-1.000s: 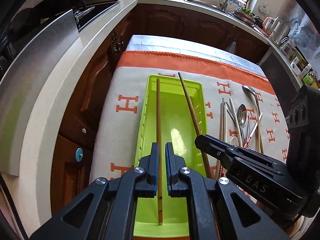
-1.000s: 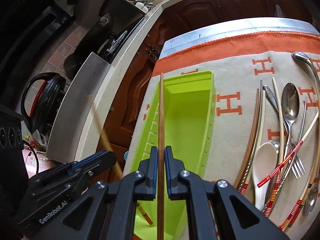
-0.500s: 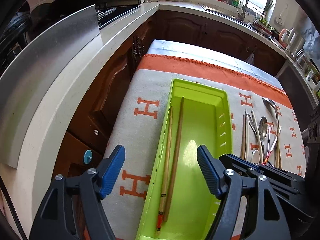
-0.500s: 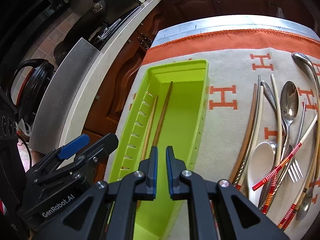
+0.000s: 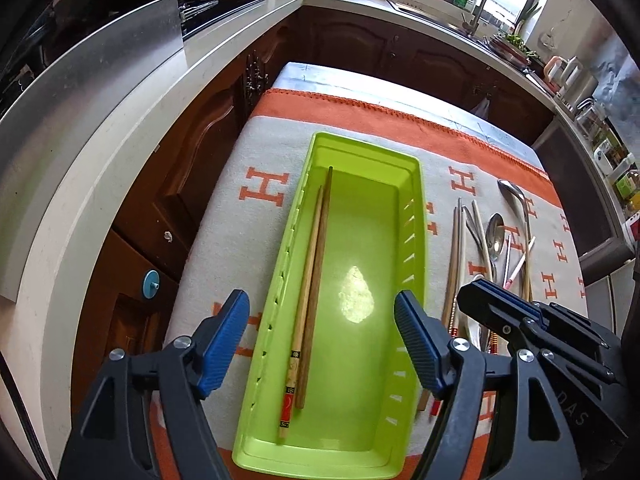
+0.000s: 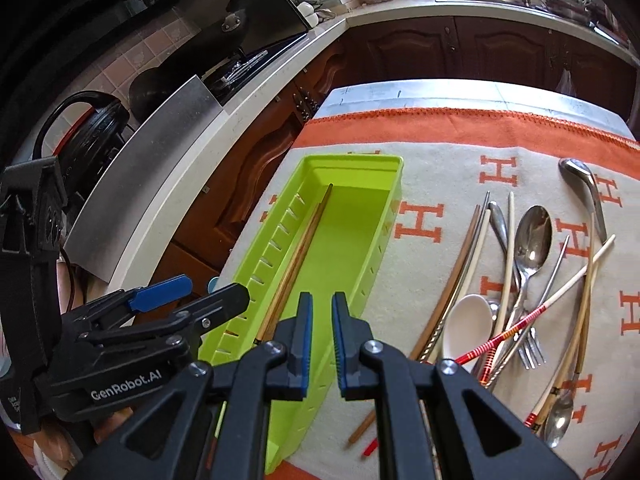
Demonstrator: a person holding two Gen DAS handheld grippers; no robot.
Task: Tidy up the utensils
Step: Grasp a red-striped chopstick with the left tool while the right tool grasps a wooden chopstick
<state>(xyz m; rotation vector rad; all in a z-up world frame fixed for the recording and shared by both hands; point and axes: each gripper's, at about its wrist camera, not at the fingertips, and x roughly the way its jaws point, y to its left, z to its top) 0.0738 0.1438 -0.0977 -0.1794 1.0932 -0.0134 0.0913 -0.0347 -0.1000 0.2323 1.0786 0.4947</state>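
Observation:
A lime-green tray [image 5: 362,145] lies lengthwise on the H-patterned cloth. Two wooden chopsticks [image 5: 314,280] rest side by side along its left wall; the right wrist view shows the same chopsticks [image 6: 304,240] in the tray [image 6: 352,159]. My left gripper [image 5: 320,300] hovers over the tray's near half, jaws wide open and empty. My right gripper [image 6: 322,300] is just above the tray's near right side, its jaws almost together with nothing between them. The other utensils [image 6: 528,280], loose spoons, forks and chopsticks, lie in a heap on the cloth to the right of the tray.
A white counter [image 5: 120,152] with a steel splash panel [image 5: 100,68] and dark wooden cabinets runs along the left and far sides. A sink with a tap [image 5: 478,0] is at the far right. The cloth's orange border [image 5: 380,110] marks the table's far end.
Both grippers have let go of their chopsticks, which now lie in the tray along its left wall. The left jaws have opened wide, and both grippers have drawn back a little.

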